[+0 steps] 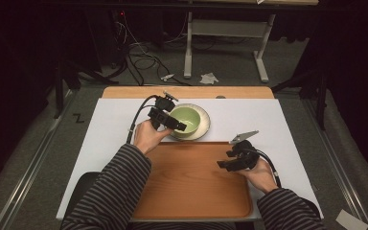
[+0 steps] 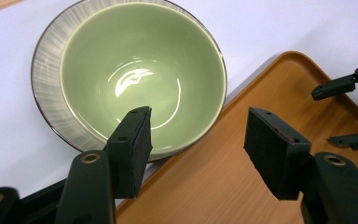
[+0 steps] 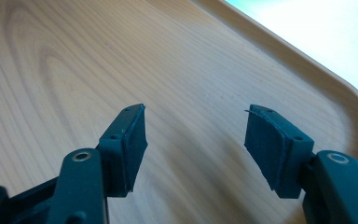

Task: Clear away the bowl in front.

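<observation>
Left gripper view: left claw (image 2: 196,140) wide, at frame bottom, straddling the green bowl (image 2: 142,74) rim — ready to grip; right claw (image 3: 193,144) wide, empty.

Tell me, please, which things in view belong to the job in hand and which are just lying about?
In the job: green bowl, wooden tray, left gripper open by the bowl's rim, right gripper open over the tray.
Lying about: crumpled paper and cables on the floor beyond the table.

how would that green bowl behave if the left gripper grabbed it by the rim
The green bowl looks glazed, going by its sheen, so probably stiff, slippery and breakable. A rim pinch by the open left gripper could let it tilt. Its round, wide shape suggests it sits stably.
</observation>
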Motion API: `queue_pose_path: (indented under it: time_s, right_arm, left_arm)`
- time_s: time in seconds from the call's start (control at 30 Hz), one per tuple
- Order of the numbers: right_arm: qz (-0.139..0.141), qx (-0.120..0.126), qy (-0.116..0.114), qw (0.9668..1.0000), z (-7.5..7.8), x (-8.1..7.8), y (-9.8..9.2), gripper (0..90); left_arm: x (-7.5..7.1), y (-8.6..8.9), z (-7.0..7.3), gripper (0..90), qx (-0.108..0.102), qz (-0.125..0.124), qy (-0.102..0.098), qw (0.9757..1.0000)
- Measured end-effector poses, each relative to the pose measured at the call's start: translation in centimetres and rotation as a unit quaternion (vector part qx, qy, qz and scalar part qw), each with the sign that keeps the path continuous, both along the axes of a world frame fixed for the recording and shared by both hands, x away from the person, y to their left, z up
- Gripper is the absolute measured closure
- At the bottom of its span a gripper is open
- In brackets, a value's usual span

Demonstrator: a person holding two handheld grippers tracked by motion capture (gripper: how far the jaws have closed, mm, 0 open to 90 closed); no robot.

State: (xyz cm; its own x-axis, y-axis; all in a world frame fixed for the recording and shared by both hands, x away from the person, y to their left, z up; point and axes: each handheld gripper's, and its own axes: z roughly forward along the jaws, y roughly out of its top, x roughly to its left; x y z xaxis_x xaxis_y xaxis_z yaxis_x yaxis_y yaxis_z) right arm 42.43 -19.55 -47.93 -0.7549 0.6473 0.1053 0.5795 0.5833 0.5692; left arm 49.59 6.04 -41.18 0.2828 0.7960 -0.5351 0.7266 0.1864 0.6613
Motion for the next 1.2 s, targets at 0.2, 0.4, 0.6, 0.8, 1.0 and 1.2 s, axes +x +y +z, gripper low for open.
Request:
queue_pose_path:
  time_s: [0.2, 0.4, 0.6, 0.8, 1.0, 1.2]
  right_arm:
    - [0.002, 0.0, -0.002, 1.0, 0.0, 0.1, -0.1, 40.1]
    - [-0.002, -0.001, 0.004, 1.0, 0.0, 0.1, -0.1, 40.1]
    - [0.002, -0.001, 0.0, 1.0, 0.0, 0.0, 0.0, 40.0]
    - [-0.006, -0.001, 0.007, 1.0, 0.0, 0.0, 0.0, 40.0]
    - [0.001, -0.002, 0.0, 1.0, 0.0, 0.0, 0.0, 40.1]
    - [0.0, -0.002, 0.001, 1.0, 0.0, 0.0, 0.0, 40.0]
  left_arm:
    - [1.4, 0.0, -0.2, 44.0, 0.031, 0.006, 0.001, 0.9995]
    - [2.5, 0.1, -0.4, 44.8, 0.044, 0.015, 0.003, 0.9989]
    - [4.1, 0.4, -1.0, 44.7, 0.059, 0.035, 0.013, 0.9976]
    - [4.9, 0.5, -1.4, 44.6, 0.066, 0.046, 0.017, 0.9966]
    - [5.8, 0.6, -2.5, 47.1, 0.078, 0.065, 0.028, 0.9944]
    - [6.5, 0.5, -3.4, 49.9, 0.079, 0.075, 0.031, 0.9936]
